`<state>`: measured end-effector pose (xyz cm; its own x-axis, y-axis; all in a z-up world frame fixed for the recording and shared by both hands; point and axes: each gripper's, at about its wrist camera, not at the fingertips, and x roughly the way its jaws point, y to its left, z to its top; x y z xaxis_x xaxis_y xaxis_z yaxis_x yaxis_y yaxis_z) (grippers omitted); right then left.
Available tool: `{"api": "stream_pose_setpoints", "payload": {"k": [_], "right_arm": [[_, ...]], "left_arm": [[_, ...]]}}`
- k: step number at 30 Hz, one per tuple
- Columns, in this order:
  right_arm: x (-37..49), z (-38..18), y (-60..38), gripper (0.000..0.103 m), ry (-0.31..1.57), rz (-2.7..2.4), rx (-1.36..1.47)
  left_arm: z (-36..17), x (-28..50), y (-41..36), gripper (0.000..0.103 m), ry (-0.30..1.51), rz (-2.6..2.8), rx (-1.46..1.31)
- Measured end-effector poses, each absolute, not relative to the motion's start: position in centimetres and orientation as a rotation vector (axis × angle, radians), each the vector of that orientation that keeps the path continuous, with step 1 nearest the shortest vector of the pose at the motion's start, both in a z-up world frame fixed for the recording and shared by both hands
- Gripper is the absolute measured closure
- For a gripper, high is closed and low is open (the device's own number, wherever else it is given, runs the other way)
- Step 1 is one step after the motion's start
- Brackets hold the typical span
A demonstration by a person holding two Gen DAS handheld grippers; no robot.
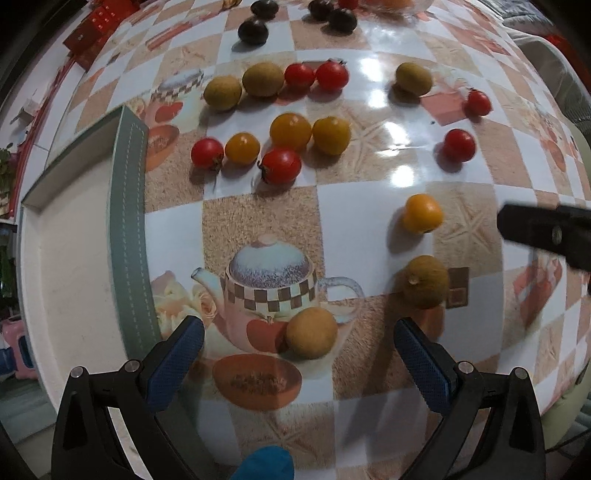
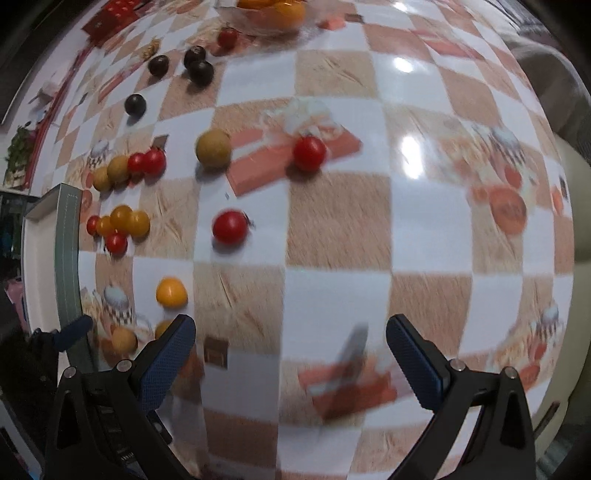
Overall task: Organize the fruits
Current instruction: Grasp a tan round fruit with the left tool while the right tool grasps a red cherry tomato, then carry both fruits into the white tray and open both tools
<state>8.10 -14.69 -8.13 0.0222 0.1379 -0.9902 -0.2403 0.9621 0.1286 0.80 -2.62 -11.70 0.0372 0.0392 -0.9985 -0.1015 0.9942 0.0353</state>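
Small fruits lie scattered on a checkered tablecloth: red cherry tomatoes, yellow tomatoes, tan longans and dark plums. My left gripper is open, low over the table, with a tan longan between its fingers and untouched. Another longan and a yellow tomato lie to its right. My right gripper is open and empty above bare cloth; its tip shows in the left wrist view. A red tomato lies ahead of it.
A green-rimmed tray with a white inside sits at the left, also in the right wrist view. A glass bowl of oranges stands at the far edge. A red box lies at the far left.
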Motion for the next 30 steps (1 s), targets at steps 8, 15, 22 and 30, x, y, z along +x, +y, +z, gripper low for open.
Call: {"api": "stream_pose_setpoints", "payload": {"k": [8,15,22,30], "right_arm": [[10.0,-8.9,-11.8,0.009,1.451,0.353,-0.154],[10.4,-9.1,-9.6,0.031,1.399,0.369,-0.218],[10.7,-8.4,-7.7,0.074,1.365,0.397,-0.261],[10.3,-7.9,-9.8,0.077,1.407,0.415,-0.15]], "left_arm": [[-12.7,0.2,-1.9,0.0,1.474,0.077,-0.083],[-12.3,0.8,-1.6,0.0,1.509,0.075,-0.079],[-10.7,1.1,-2.5,0.039,1.471,0.066,-0.078],[-9.6,0.9,-2.6,0.077,1.465,0.04,-0.15]]}}
